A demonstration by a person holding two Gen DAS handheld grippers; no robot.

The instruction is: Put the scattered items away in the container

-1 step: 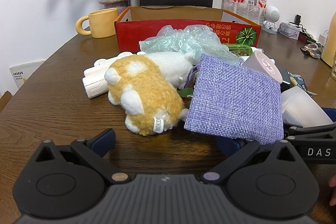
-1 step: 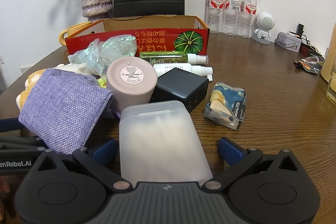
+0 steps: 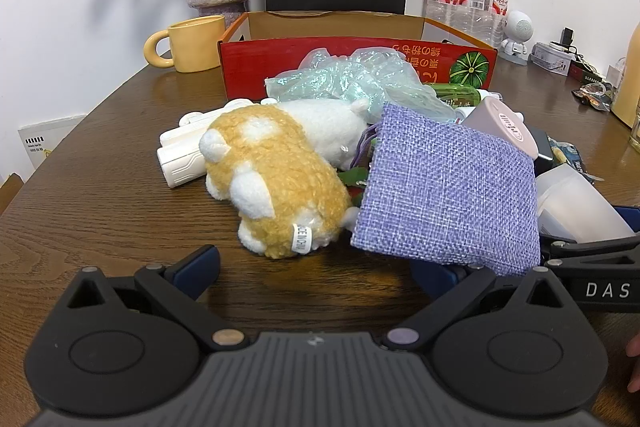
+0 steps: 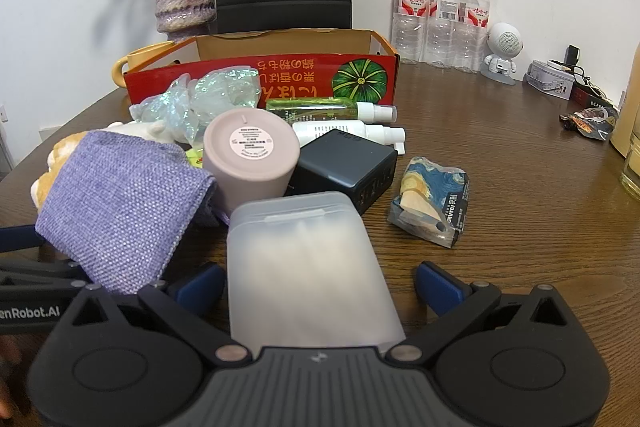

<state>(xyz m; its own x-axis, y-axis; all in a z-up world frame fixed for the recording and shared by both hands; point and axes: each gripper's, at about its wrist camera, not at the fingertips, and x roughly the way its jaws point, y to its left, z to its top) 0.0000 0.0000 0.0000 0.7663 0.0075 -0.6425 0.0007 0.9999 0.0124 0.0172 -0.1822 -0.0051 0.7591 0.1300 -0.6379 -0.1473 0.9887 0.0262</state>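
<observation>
Left wrist view
Left gripper (image 3: 316, 269): your jaws stand spread wide and hold nothing; the right one is tucked under the near corner of the purple pouch (image 3: 448, 195).
Nearest items: the plush toy (image 3: 276, 179) lies just ahead, touching the pouch; a white folded gadget (image 3: 180, 151) sits behind it.
Container: the red cardboard box (image 3: 256, 63) stands beyond the pile, its open top visible; nothing shows over its rim from here.
Advice: pick one item. If it is the plush, centre it between the jaws and close on its body, not on the tag.
Writing: "DAS" on the other gripper's arm at right; the plush tag is too small to read.

Right wrist view
Right gripper (image 4: 318, 287): your jaws are spread on either side of the frosted plastic case (image 4: 308, 267), not yet touching it as far as I can judge.
Advice: close squarely on the long sides; the smooth plastic may slip, so lift straight up clear of the pink cup (image 4: 250, 157) and black charger (image 4: 344, 167).
Others: two spray bottles (image 4: 332, 107) lie against the box; a painted packet (image 4: 432, 199) lies apart at right.
Writing: "enRobot.AI" on the left gripper's arm; inverted Asian lettering and a pumpkin picture on the box.
</observation>
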